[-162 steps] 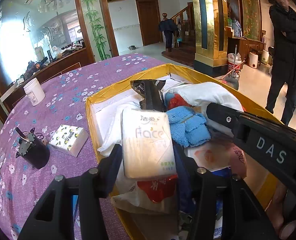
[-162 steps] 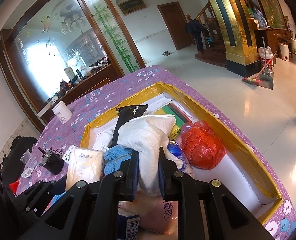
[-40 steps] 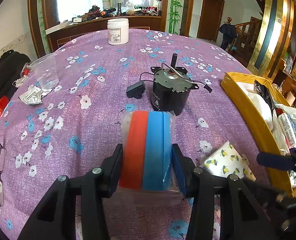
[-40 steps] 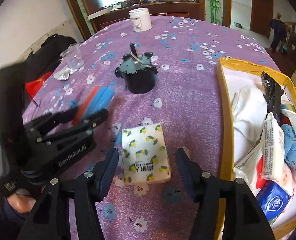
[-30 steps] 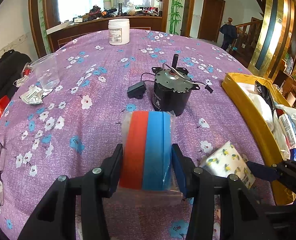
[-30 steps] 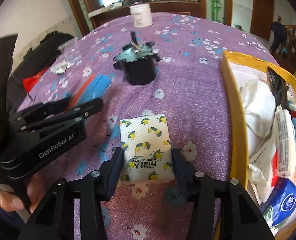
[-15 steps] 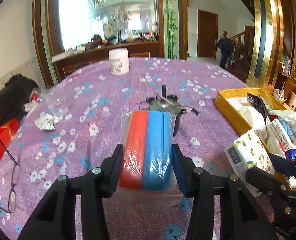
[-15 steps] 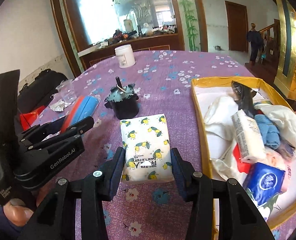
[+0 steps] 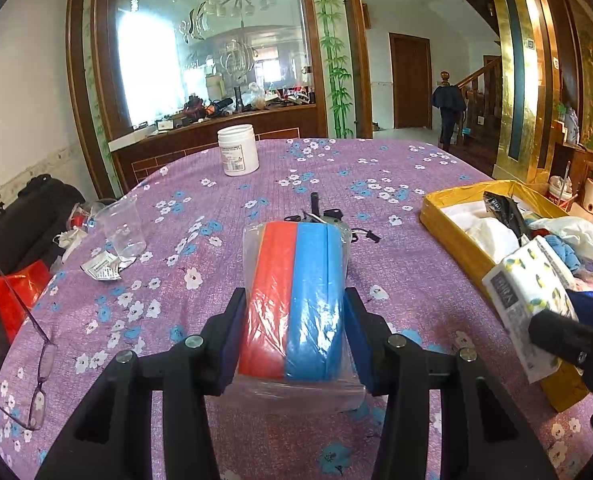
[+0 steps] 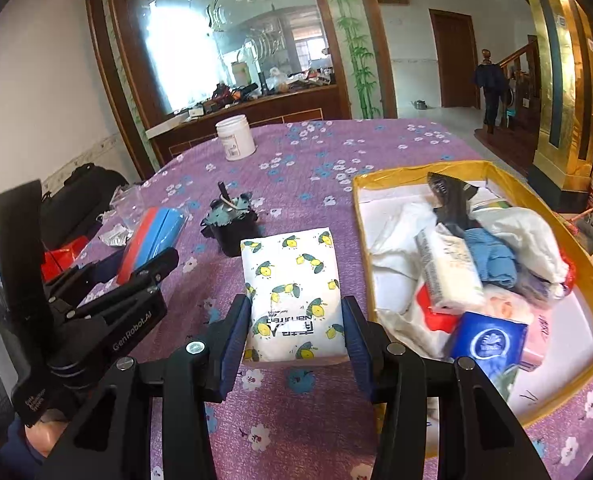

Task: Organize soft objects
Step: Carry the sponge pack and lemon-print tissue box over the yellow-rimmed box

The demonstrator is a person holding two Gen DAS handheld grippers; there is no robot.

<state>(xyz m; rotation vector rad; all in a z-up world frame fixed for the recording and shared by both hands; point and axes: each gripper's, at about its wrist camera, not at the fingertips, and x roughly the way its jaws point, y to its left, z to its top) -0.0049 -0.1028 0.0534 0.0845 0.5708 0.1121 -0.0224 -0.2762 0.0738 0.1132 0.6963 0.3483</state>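
Sponge pack [image 9: 296, 292] in left tool [image 9: 292, 320]; motor [image 10: 230, 232] beyond, box [image 10: 552, 236] right.

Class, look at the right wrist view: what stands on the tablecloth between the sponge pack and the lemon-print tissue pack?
A small black motor stands between the sponge pack and the lemon-print tissue pack, clearest in the right wrist view.

the sponge pack [image 9: 296, 300] is hiding most of the black motor [image 9: 316, 210] behind it; the glasses [image 9: 24, 360] are running off the left edge
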